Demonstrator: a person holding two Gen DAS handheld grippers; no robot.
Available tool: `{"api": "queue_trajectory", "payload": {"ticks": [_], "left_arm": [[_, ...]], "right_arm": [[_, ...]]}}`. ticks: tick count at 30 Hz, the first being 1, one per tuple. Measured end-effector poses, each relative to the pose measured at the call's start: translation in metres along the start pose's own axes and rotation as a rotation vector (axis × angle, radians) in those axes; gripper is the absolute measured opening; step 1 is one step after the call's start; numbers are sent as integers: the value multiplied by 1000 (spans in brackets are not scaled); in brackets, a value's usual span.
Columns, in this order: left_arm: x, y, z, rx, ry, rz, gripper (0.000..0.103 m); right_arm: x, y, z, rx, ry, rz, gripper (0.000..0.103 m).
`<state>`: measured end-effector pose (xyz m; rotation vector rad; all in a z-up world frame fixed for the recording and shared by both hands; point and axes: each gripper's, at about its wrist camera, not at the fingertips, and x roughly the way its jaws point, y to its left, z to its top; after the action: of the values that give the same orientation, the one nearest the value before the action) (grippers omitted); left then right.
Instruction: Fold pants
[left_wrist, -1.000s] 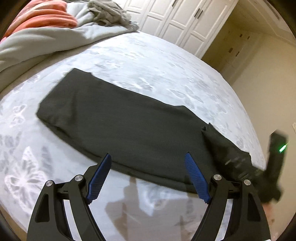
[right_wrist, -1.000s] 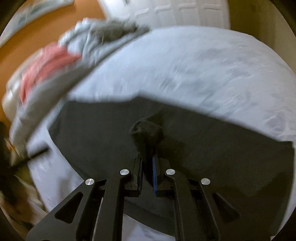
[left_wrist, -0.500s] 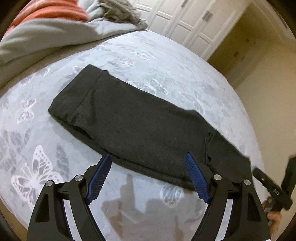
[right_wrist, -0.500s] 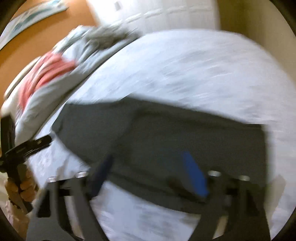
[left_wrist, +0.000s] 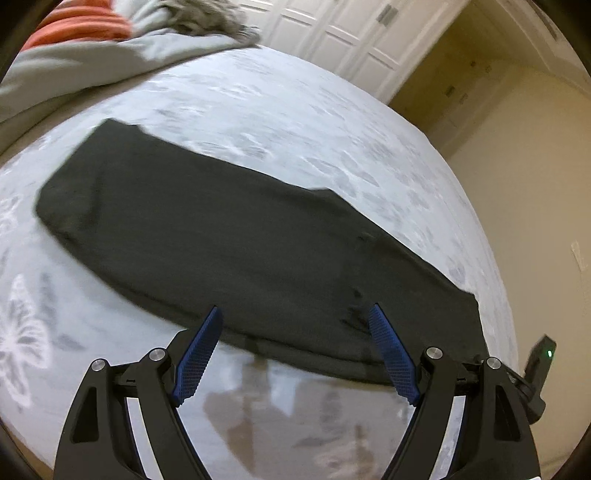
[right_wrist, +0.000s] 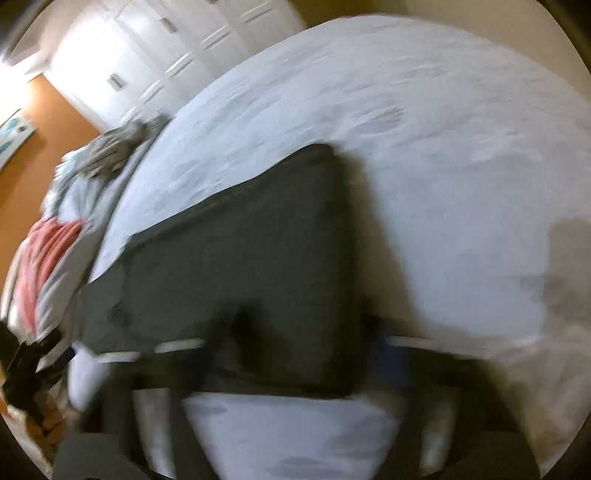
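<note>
Pants (left_wrist: 221, 236): dark, flat on the bed (left_wrist: 295, 118), long axis left-far to right-near.
Left gripper (left_wrist: 295, 354): spread wide, empty, just short of the near edge.
Right gripper (right_wrist: 291, 350): jaws closing; over the right end (grip on cloth not discernible).
Obscured: right view motion-smeared, its fingers barely readable.

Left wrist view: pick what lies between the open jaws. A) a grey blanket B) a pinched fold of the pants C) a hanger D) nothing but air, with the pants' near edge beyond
D: the left gripper stands open and empty above the dark pants.
</note>
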<state>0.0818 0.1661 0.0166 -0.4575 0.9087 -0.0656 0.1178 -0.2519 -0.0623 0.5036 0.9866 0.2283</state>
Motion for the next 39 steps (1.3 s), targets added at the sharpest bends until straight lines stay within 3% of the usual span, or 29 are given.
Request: {"api": "queue_trajectory", "payload": {"ticks": [4, 6, 8, 11, 14, 16, 17, 18, 20, 21, 24, 25, 26, 28, 32, 35, 37, 38, 39], "left_arm": [[13, -30, 1, 29, 2, -28, 79], [19, -39, 2, 26, 9, -45, 79], [25, -46, 1, 40, 22, -52, 79], [29, -51, -5, 87, 38, -22, 79], [27, -42, -8, 80, 53, -8, 79], [24, -33, -7, 62, 46, 10, 79], [22, -25, -5, 46, 37, 29, 79], [20, -18, -4, 31, 31, 39, 79], [11, -1, 1, -18, 9, 59, 79], [5, 8, 3, -45, -8, 65, 79], [-19, 46, 10, -169, -87, 78, 80], [-25, 60, 12, -215, -108, 86, 82], [-31, 84, 12, -306, -133, 105, 84], [-32, 122, 10, -468, -133, 113, 84], [-3, 166, 5, -660, -8, 38, 83], [-2, 158, 13, -610, -69, 27, 85], [5, 154, 16, -595, -96, -30, 80], [7, 153, 16, -605, -102, -24, 67], [10, 152, 17, -608, -104, -13, 43]], "right_arm": [[-24, 2, 11, -29, -49, 38, 10], [-46, -5, 19, -54, -93, 11, 8], [-64, -26, 24, -31, -72, 63, 8], [-85, -48, 21, -65, -104, -45, 8], [-91, -88, 18, 25, -82, -29, 9], [-87, -86, 11, -27, -68, -99, 11], [-86, -77, 8, -79, -69, -151, 14], [-83, -60, 6, -163, -88, -258, 17], [-84, -36, 1, -240, -169, -425, 43], [-91, -26, -1, -270, -227, -464, 46], [-115, -2, -7, -292, -354, -320, 68], [-115, 3, -9, -290, -365, -309, 85], [-110, 7, -9, -292, -349, -311, 89], [-94, 11, -8, -294, -274, -316, 89], [-73, 15, -8, -268, -190, -313, 89], [-64, 19, -14, -269, -153, -329, 89], [-56, 22, -18, -260, -132, -333, 89], [-56, 24, -20, -258, -127, -335, 90], [-55, 24, -21, -255, -124, -340, 90]]}}
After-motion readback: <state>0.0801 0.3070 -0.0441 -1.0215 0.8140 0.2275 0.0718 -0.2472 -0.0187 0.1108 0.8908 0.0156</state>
